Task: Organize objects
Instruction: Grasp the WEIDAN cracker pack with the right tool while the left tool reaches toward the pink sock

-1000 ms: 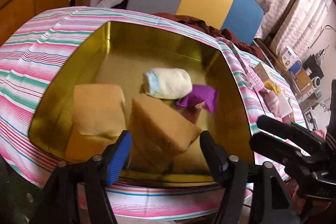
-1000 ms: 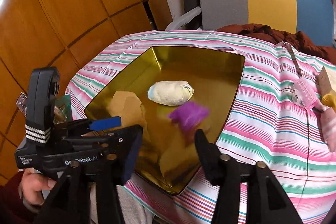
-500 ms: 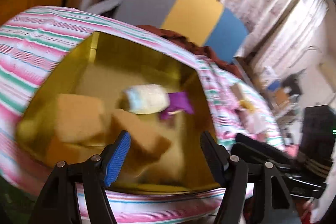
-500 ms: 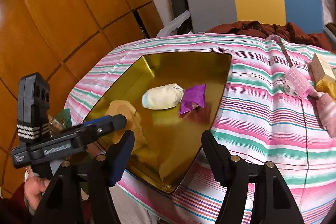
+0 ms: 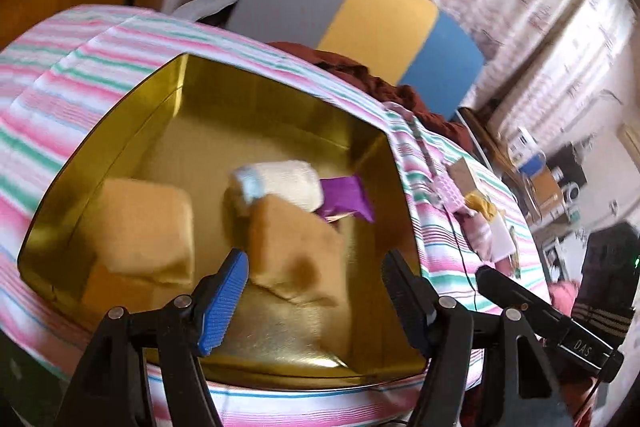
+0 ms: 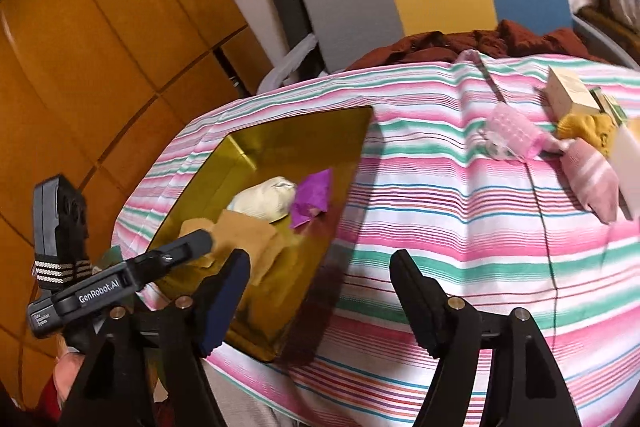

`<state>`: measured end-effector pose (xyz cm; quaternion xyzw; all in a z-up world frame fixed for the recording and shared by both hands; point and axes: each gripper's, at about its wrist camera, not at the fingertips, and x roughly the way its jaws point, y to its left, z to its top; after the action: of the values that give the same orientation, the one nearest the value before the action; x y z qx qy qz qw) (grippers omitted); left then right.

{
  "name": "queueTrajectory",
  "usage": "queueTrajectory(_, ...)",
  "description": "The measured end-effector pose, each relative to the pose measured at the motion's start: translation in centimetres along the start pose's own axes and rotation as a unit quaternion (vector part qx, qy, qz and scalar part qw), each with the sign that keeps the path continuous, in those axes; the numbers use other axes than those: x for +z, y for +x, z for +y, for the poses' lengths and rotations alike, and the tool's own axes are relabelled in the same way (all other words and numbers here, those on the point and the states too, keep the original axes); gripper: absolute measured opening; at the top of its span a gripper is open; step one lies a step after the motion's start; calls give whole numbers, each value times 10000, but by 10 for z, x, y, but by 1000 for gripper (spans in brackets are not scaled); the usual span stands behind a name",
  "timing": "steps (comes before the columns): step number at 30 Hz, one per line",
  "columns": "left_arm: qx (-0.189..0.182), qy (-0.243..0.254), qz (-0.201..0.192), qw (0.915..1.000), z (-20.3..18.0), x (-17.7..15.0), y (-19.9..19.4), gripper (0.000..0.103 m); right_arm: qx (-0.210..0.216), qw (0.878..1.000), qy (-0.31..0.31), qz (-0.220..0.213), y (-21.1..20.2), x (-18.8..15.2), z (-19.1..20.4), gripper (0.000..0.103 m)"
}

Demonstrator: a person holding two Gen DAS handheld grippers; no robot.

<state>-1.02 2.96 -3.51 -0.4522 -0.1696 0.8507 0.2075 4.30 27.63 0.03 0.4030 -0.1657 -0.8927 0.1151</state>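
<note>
While both the left gripper [image 5: 314, 291] and right gripper [image 6: 320, 297] hang spread and empty, sponges [image 5: 296, 251], a rolled cloth [image 5: 284, 183] and a purple wrapper [image 5: 346, 197] lie inside the gold tin [image 5: 280, 107].

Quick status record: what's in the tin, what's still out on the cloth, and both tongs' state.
tin: gold tin on striped cloth
in tin: two tan sponges, white roll, purple wrapper
on cloth: pink roller, small box, yellow cloth, pink pouch
left tongs: open, empty, over the tin's near edge
right tongs: open, empty, over the cloth beside the tin
</note>
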Motion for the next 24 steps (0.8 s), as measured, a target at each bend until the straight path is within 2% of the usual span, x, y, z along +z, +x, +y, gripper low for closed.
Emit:
queueTrajectory(3, 110, -205, 33, 9997, 10, -2, 0, 70, -32, 9999, 101, 13, 0, 0, -6, 73)
queueTrajectory(7, 142, -196, 27, 9997, 9, -3, -2, 70, -111, 9999, 58, -2, -1, 0, -7, 76)
queueTrajectory(10, 163, 5, -1, 9999, 0, -6, -5, 70, -180, 9998, 60, -22, -1, 0, -9, 81)
queueTrajectory(14, 159, 368, 71, 9992, -17, -12, -2, 70, -281, 9995, 140, 21, -1, -1, -17, 82)
queueTrajectory(18, -39, 588, 333, 9977, -34, -18, 4, 71, -371, 9988, 323, 82, -4, -3, -31, 87)
queueTrajectory(24, -156, 990, 432, 9940, -61, -25, 4, 71, -499, 9975, 461, 180, -7, -7, -49, 88)
